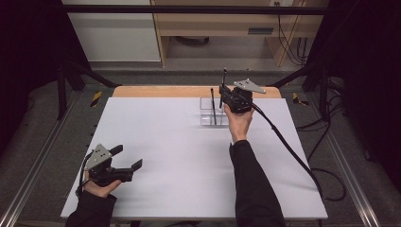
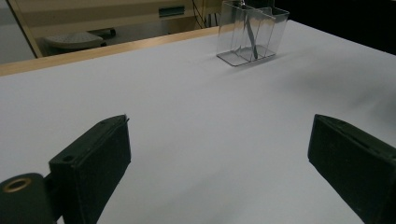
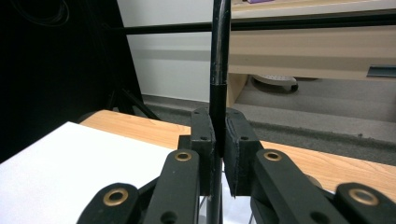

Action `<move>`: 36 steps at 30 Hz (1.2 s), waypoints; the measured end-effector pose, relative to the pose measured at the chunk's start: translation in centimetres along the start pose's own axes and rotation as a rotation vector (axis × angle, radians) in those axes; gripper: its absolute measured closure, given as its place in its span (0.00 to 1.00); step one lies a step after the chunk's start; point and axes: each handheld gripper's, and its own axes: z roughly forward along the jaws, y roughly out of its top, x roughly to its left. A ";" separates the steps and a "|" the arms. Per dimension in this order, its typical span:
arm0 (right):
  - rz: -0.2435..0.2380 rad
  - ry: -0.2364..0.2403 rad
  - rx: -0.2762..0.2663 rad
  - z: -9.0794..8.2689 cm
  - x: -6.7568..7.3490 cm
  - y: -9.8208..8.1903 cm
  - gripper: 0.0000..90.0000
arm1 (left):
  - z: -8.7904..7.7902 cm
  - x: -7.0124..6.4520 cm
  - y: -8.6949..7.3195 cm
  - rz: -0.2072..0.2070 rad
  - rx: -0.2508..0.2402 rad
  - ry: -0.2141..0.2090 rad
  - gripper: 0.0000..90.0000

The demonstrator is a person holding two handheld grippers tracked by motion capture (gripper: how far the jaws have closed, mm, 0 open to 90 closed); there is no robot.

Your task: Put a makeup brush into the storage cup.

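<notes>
Right gripper (image 1: 222, 94) up in the upper middle of the high view, at the far edge of the white table (image 1: 179, 156), jaws clamped on a thin black pen (image 1: 224, 80) that stands upright. Same story in the right gripper view: pen (image 3: 218, 70) running straight up the centre of the frame, pinched between the two black pads (image 3: 236, 149) (tight, no gap to speak of). Held just above a clear plastic organizer (image 1: 210, 112) with several compartments, sitting right beside the hand, a touch left of it. A second dark pen (image 1: 213, 106) already standing in the organizer, leaning slightly; can't tell which compartment.

Left gripper (image 1: 127, 163) down in the lower left of the high view, low over the table, jaws wide apart with nothing between them. In the left gripper view, organizer (image 2: 250, 32) way off at the top, right of centre, bare white surface in between.
</notes>
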 end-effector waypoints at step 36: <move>-0.017 -0.024 0.072 3.6 0.0 -2.6 0.93 | -0.1 -0.2 0.2 0.009 -0.005 -0.009 0.06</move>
